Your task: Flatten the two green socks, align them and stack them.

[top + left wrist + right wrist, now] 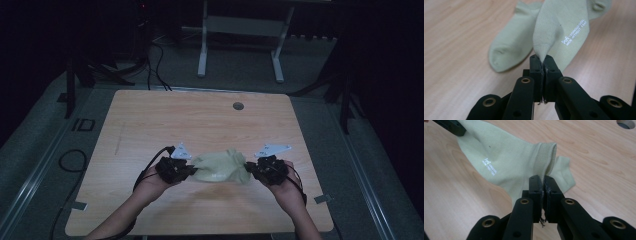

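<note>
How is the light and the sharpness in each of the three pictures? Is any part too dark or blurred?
High view: dim, the surroundings nearly black, only the table lit; the socks look soft and low in detail. Left gripper view: bright and even; the printed sock is sharp, the nearest jaw links slightly blurred. Right gripper view: also bright; the ribbed cuff is sharp, the table hole soft.

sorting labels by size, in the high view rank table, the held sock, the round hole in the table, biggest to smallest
1. Table, by far the largest.
2. Held sock, stretched between the left gripper and right gripper.
3. Round hole, smallest.
</note>
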